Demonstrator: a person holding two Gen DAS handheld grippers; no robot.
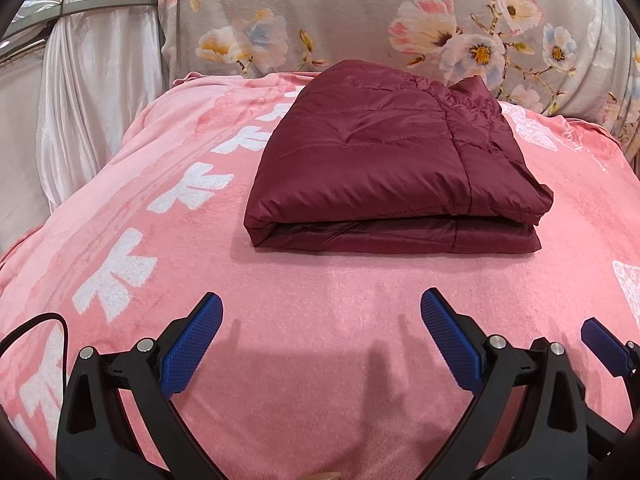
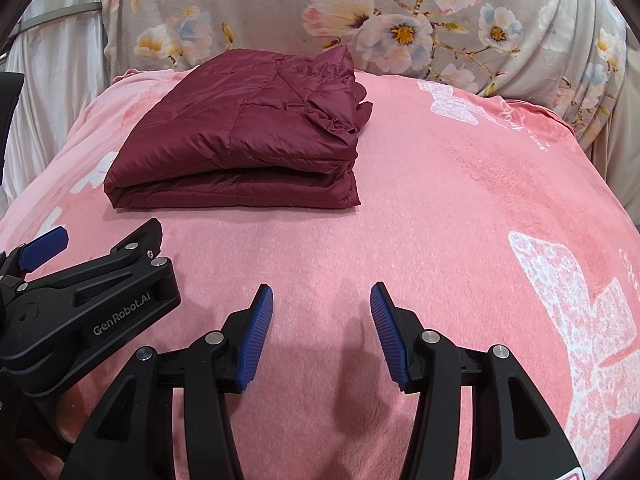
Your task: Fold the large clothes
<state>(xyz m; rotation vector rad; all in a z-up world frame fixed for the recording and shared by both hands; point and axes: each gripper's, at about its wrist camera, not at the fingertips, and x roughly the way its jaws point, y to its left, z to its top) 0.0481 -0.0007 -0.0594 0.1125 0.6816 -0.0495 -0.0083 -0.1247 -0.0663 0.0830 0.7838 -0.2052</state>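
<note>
The red jacket [image 1: 384, 160] lies folded straight ahead of both tongs, long side across. The left tongs [image 1: 320, 344] and right tongs [image 2: 322, 332] are apart and empty; the left looks nearer.

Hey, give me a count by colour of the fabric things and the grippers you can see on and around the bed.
Maroon: 1, the folded jacket
Pink: 1, the blanket
Grey floral: 1, the sheet
White: 1, the curtain
Black with blue pads: 2, left gripper, right gripper, both open and empty
Total: 6

Bare blanket [image 1: 320, 280] before folded jacket [image 1: 384, 160]
</note>
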